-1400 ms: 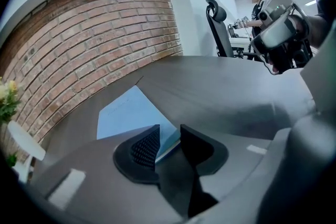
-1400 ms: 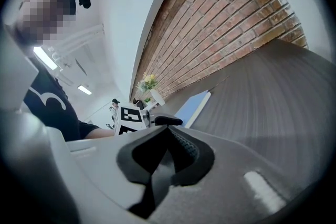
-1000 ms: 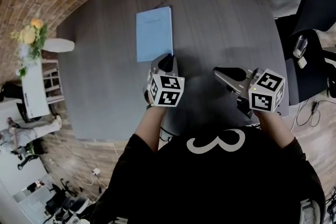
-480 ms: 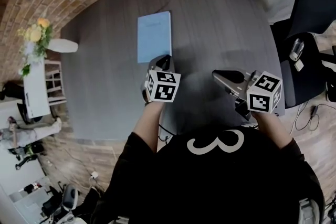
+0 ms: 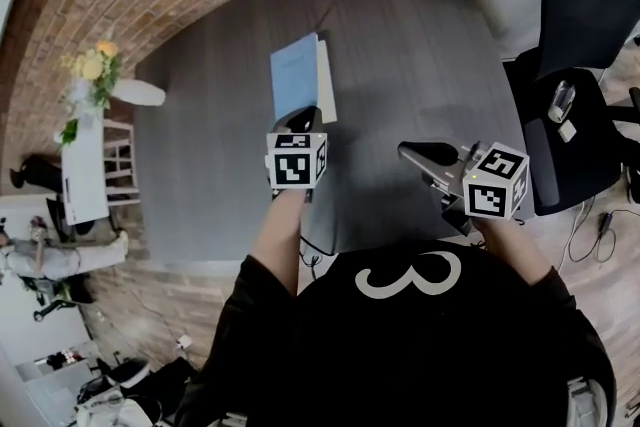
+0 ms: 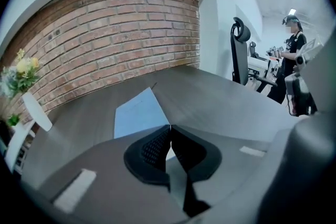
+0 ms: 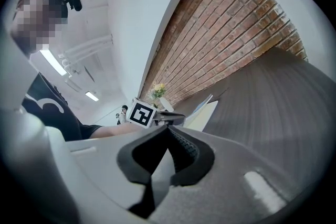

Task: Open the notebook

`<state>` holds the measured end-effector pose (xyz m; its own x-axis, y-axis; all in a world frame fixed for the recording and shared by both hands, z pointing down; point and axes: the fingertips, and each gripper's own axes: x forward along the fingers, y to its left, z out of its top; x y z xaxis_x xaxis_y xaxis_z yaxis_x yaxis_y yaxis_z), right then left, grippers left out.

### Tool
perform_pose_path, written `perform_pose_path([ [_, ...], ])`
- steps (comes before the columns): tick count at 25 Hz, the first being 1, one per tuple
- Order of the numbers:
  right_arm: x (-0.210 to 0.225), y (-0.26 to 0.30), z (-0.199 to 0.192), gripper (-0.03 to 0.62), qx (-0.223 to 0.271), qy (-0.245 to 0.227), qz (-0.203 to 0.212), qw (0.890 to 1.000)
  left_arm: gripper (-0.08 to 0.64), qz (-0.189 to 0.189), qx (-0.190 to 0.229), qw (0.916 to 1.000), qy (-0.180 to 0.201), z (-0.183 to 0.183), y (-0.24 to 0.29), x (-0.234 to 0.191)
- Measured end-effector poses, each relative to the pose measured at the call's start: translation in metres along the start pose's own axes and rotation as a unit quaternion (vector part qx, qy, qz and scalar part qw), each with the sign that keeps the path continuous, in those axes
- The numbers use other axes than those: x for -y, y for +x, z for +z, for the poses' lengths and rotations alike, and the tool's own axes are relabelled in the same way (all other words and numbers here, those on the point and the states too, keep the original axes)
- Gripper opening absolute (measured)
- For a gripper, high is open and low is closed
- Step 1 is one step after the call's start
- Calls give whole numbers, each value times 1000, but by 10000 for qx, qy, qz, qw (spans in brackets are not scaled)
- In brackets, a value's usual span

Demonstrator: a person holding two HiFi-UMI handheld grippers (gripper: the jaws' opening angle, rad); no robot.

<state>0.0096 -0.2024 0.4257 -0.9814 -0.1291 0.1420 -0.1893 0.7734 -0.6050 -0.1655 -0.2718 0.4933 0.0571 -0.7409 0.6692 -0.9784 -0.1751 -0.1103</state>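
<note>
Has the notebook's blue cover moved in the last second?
Yes. The blue cover has lifted off the table, pinched by the left gripper, baring a white page.

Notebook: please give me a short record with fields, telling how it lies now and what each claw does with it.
notebook: lies on the dark table
blue cover: raised at its near edge, with a white page showing beside it
left claw: shut on the blue cover's near edge
right claw: shut, empty, over the table, apart from the notebook
task: begun, notebook not yet fully open
</note>
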Motion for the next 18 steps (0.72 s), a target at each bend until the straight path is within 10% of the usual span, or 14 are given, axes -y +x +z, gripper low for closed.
perform_pose_path([
  [18,-29,-28,11,2,397,-132,69,9991,28,269,582,9948,-790,24,-49,-26],
])
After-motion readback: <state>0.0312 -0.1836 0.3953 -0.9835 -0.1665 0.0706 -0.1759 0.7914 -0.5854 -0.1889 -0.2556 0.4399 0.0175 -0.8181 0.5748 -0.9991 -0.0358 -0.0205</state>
